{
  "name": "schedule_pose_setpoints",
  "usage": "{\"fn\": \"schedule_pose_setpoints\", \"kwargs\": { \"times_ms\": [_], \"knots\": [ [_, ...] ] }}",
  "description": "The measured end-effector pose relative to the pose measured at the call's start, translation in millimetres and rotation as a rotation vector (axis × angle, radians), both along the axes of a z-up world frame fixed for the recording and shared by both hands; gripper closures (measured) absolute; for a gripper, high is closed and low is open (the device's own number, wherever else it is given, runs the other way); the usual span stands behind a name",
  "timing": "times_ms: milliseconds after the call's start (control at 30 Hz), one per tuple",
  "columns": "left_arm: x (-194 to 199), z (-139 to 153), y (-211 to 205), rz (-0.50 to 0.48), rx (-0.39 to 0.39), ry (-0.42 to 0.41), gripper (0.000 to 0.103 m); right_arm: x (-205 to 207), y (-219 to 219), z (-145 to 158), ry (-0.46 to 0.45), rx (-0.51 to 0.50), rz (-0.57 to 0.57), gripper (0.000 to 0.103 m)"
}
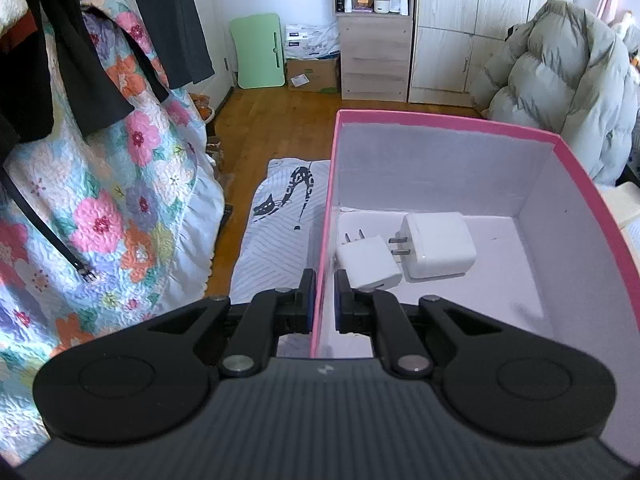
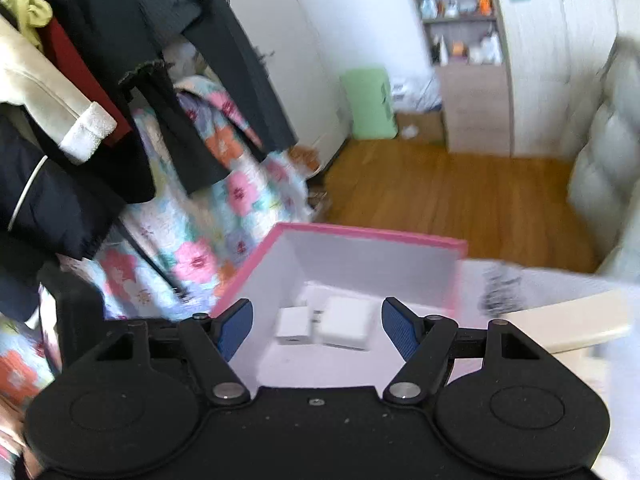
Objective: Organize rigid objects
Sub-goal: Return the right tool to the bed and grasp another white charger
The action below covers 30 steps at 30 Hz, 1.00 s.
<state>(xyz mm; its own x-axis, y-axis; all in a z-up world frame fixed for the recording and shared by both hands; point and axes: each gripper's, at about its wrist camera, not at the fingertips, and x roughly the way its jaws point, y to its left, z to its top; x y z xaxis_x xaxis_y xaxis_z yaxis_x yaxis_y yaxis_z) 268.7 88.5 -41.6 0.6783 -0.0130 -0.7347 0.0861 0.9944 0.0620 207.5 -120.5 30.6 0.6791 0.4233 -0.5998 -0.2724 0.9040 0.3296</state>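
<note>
A pink box [image 1: 580, 164] with a pale lilac inside holds two white plug chargers: a small one [image 1: 368, 264] and a larger one [image 1: 438, 246]. My left gripper [image 1: 324, 280] is shut on the box's left wall, one finger outside and one inside. In the right wrist view the same box [image 2: 372, 236] lies below my right gripper [image 2: 316, 322], which is open and empty above it. The small charger [image 2: 293, 326] and the large charger [image 2: 346, 322] lie between its fingers in the picture.
A floral quilt [image 1: 120, 200] hangs at the left under dark clothes [image 1: 64, 60]. A patterned cloth [image 1: 280, 216] lies beside the box. A puffy grey coat [image 1: 560, 80] is at the right. A cream flat object [image 2: 568, 326] lies right of the box. Wooden floor and cupboards are behind.
</note>
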Motion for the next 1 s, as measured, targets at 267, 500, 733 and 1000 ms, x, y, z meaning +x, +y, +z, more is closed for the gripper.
{"fn": "schedule_pose_setpoints", "kwargs": {
  "times_ms": [267, 500, 733, 1000],
  "knots": [
    [2, -1, -6, 0.005, 0.058, 0.007, 0.096, -49, -68, -14, -0.003, -0.045, -0.087, 0.027],
    [1, -4, -14, -0.006, 0.129, 0.006, 0.094, -82, -94, -51, 0.040, -0.146, -0.080, 0.027],
    [1, -6, -21, -0.006, 0.190, 0.002, 0.092, -109, -115, -80, 0.118, -0.160, -0.109, 0.027],
    [-2, -6, -22, -0.010, 0.212, -0.003, 0.091, -121, -111, -112, 0.147, -0.159, -0.137, 0.027]
  ]
}}
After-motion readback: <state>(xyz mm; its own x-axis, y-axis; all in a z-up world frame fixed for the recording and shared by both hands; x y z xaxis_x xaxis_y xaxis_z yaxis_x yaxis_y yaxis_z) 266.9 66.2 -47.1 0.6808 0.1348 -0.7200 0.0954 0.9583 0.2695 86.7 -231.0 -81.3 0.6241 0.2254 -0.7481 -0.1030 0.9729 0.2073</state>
